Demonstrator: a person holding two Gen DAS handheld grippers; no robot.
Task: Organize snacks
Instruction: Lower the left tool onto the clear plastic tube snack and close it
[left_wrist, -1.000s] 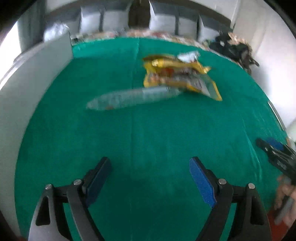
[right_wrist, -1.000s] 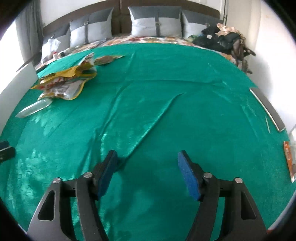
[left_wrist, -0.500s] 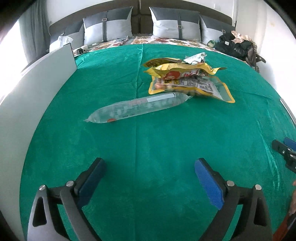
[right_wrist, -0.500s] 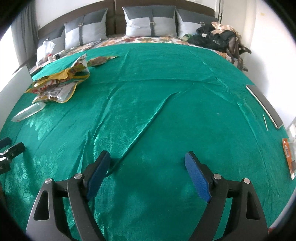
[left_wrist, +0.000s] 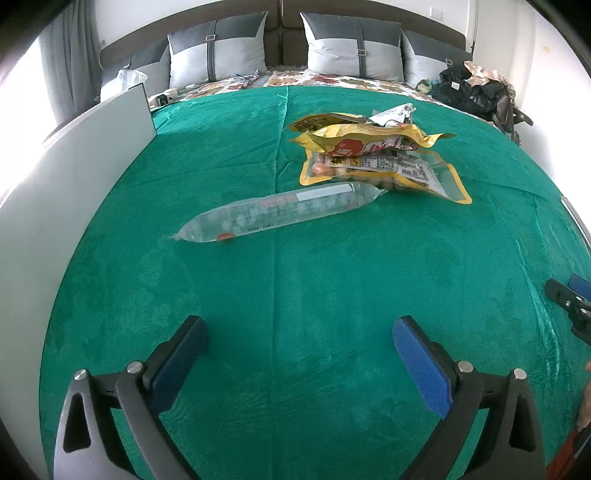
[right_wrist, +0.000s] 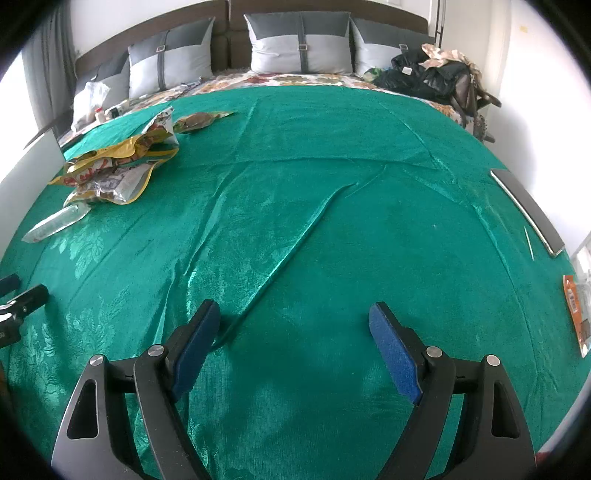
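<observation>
A long clear snack pack (left_wrist: 280, 212) lies on the green bedcover (left_wrist: 288, 288), ahead of my left gripper (left_wrist: 298, 326). Its jaws are opening, with nothing between them. Behind the pack sits a pile of yellow snack bags (left_wrist: 373, 142), with a white crumpled wrapper (left_wrist: 393, 112) at its back. In the right wrist view the same pile (right_wrist: 110, 170) and clear pack (right_wrist: 55, 223) lie far left, with a brown packet (right_wrist: 199, 120) beyond them. My right gripper (right_wrist: 294, 310) hangs open over bare cloth, holding nothing.
A white board (left_wrist: 74, 166) stands along the left edge of the bed. Grey pillows (left_wrist: 218, 55) line the headboard, and dark bags (left_wrist: 469, 92) are heaped at the far right corner. A dark strip (right_wrist: 528, 206) and an orange packet (right_wrist: 574, 314) lie at the right edge.
Both grippers' jaws have spread wider. The left view has steadied and tilted up slightly, so the snacks sit lower in the picture. The snacks themselves have not moved.
</observation>
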